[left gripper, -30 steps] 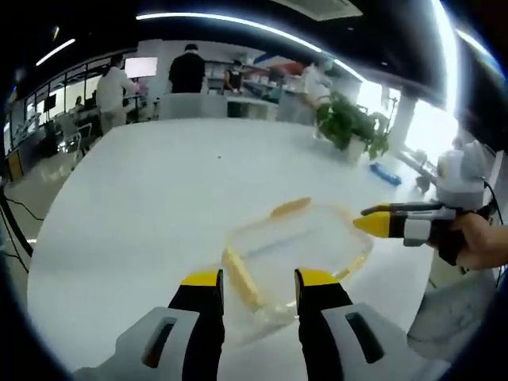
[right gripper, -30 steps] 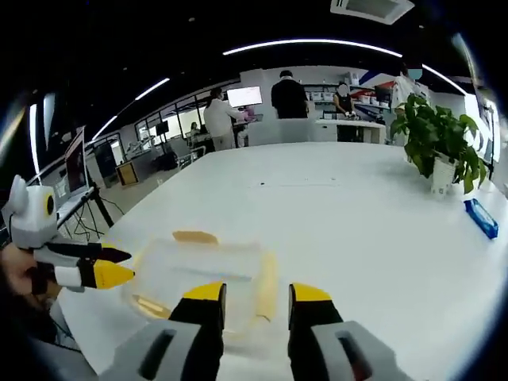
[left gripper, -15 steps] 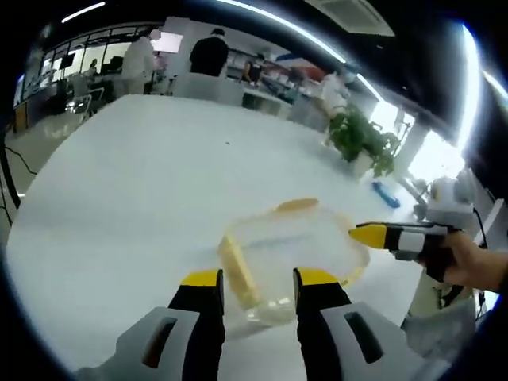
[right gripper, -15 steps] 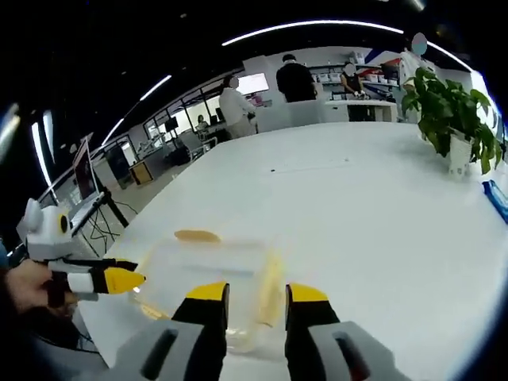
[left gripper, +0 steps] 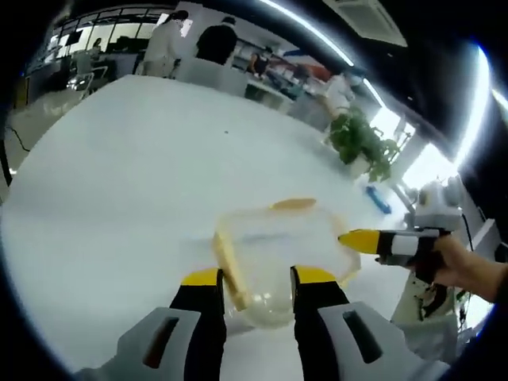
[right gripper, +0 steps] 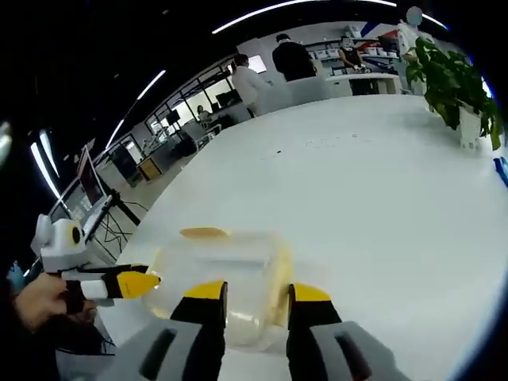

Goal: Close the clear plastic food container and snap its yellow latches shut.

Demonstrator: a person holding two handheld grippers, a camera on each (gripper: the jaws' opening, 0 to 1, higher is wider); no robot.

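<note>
The clear plastic container (left gripper: pixel 278 250) lies flat on the white table (left gripper: pixel 119 190). One yellow latch (left gripper: pixel 294 204) sits on its far side and another yellow latch (left gripper: pixel 230 270) runs along its left side. My left gripper (left gripper: pixel 258 279) is open, and the container's near end lies between its jaws. My right gripper (left gripper: pixel 357 238) comes in from the right, its yellow tip at the container's right edge. In the right gripper view the container (right gripper: pixel 226 266) shows with my right gripper (right gripper: pixel 258 294) open over its near end. The left gripper (right gripper: pixel 139 283) points at it from the left.
A potted plant (left gripper: pixel 357 139) and a small blue object (left gripper: pixel 377 198) stand at the far right of the table. People stand at desks beyond the far edge. A hand (left gripper: pixel 468 266) holds the right gripper. The table's near edge runs just below the container.
Both views have tilted down and come nearer to the container. The right gripper's tip has edged in to the container's right side. The container has not moved.
</note>
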